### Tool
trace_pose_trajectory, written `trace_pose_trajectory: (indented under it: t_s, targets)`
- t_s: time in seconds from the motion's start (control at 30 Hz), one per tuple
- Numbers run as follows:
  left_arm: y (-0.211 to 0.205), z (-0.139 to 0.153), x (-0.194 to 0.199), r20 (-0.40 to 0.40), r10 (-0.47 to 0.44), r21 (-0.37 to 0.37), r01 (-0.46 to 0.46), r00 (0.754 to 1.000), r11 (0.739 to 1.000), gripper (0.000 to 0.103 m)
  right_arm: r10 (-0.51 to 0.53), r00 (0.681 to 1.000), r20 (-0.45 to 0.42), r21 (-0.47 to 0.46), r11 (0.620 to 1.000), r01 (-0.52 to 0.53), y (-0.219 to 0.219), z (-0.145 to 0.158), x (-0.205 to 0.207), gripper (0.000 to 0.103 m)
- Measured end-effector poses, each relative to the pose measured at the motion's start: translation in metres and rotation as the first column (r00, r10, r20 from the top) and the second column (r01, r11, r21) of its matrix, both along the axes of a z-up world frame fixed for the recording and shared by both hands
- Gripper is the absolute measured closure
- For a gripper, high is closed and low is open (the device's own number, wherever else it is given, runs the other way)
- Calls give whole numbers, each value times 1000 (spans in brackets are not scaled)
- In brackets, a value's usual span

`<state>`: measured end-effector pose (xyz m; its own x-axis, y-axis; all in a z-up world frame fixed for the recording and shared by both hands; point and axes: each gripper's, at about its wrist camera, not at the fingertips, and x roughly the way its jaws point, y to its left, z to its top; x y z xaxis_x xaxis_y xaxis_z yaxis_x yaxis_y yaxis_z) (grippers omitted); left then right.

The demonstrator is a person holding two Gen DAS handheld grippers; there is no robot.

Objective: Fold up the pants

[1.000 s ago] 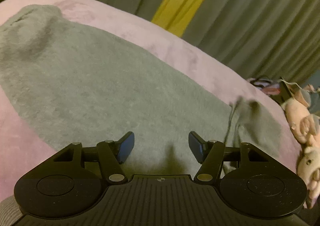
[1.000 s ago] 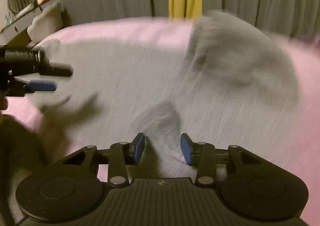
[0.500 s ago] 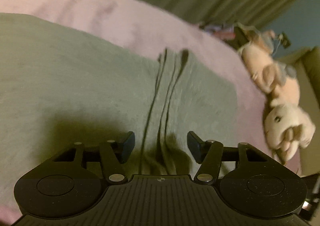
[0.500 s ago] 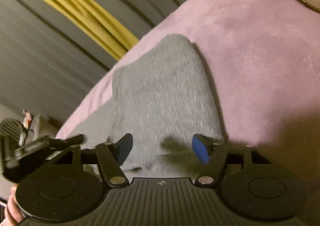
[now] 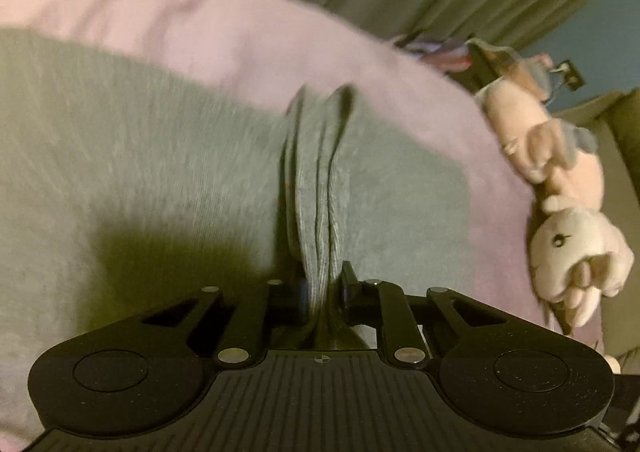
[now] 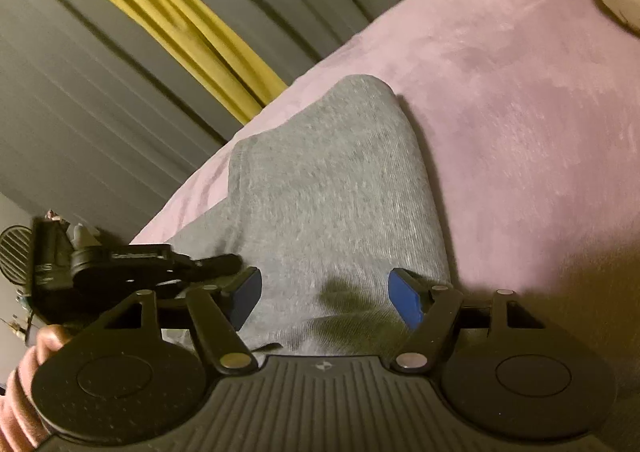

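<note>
Grey pants (image 5: 140, 156) lie spread on a pink blanket (image 5: 200, 12). My left gripper (image 5: 323, 290) is shut on a raised ridge of the grey fabric (image 5: 316, 212), which runs away from the jaws in several folds. In the right wrist view the pants (image 6: 332, 188) lie as a folded grey panel on the blanket (image 6: 520, 112). My right gripper (image 6: 326, 302) is open, its blue pads (image 6: 406, 302) standing either side of the near end of the panel. The left gripper's body (image 6: 132, 264) shows at the left there.
A pink and white plush toy (image 5: 560, 204) lies at the blanket's right edge, with clutter (image 5: 460, 56) behind it. Grey curtains with a yellow strip (image 6: 168, 20) hang behind. A small fan (image 6: 14, 252) stands at the far left. A hand (image 6: 24, 380) holds the left gripper.
My left gripper has shut on the pinched ridge of grey fabric, which was open around it half a second ago. My right gripper has stayed open over the panel and moved little.
</note>
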<state>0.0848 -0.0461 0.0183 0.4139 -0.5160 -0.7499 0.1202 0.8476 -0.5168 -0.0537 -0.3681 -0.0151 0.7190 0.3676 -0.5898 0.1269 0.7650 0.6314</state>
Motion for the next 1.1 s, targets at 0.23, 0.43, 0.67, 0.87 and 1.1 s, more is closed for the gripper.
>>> trace_pose_trajectory:
  t_s: [0.23,0.43,0.67,0.87,1.1]
  targets:
    - [53,25,-39,116,65,130,-80,991,988,85,30,998,56,-85,996,-25,12,14,-8,31]
    - [88,-8,-48,43,191,165,-195,981,967,74,43,996,-83,-169,984,-57,31,-2,6,31]
    - [87,-18,-34,47,209,173,-214,977,961,65,57,997,-57,-236,969,-69,48,4,5,36]
    - [84,-21,-33,52,209,168,-215,976,962,64,55,998,0,-308,950,-52,61,12,2,53]
    - [78,-21,-32,63,193,194,-202,979,960,63,92,996,17,-399,914,-78,76,13,2,59]
